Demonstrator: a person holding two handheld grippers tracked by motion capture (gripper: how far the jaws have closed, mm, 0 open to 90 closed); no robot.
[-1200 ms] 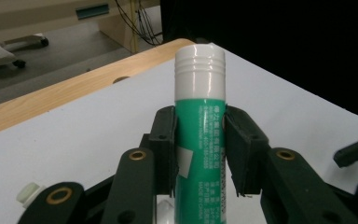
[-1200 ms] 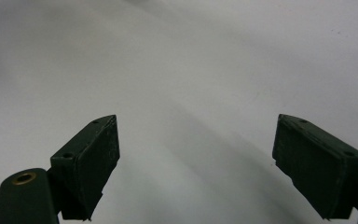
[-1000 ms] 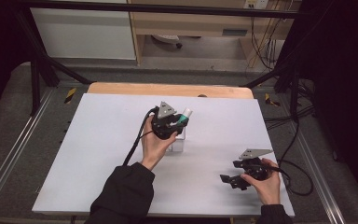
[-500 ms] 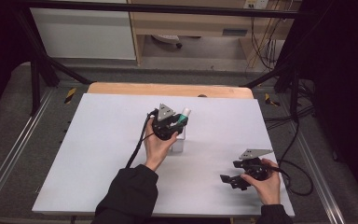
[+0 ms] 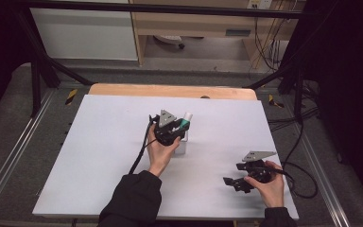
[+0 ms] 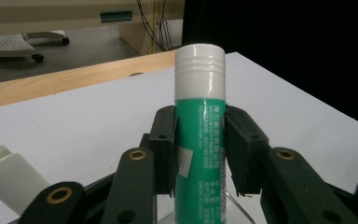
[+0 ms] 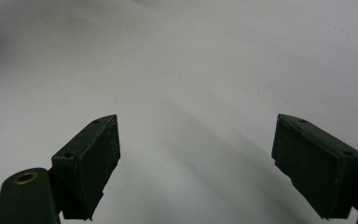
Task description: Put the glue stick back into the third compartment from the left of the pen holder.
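Observation:
A green glue stick (image 6: 199, 121) with a white ribbed cap stands upright between the jaws of my left gripper (image 6: 199, 149), which is shut on its body. In the high view the left gripper (image 5: 182, 126) holds the glue stick (image 5: 186, 119) near the middle of the white table (image 5: 94, 146), just above a small clear holder (image 5: 181, 145). My right gripper (image 5: 232, 181) is near the table's front right, open, with nothing between its jaws. The right gripper (image 7: 196, 163) faces bare white tabletop.
A white rounded tube end (image 6: 7, 175) lies at the lower left of the left gripper view, beside the jaws. A wooden strip (image 5: 170, 91) borders the table's far edge. Cables (image 5: 302, 179) trail off the right side. Metal frame rails flank the table.
The left gripper with the glue stick has shifted very slightly toward the person. The right gripper has stayed where it was.

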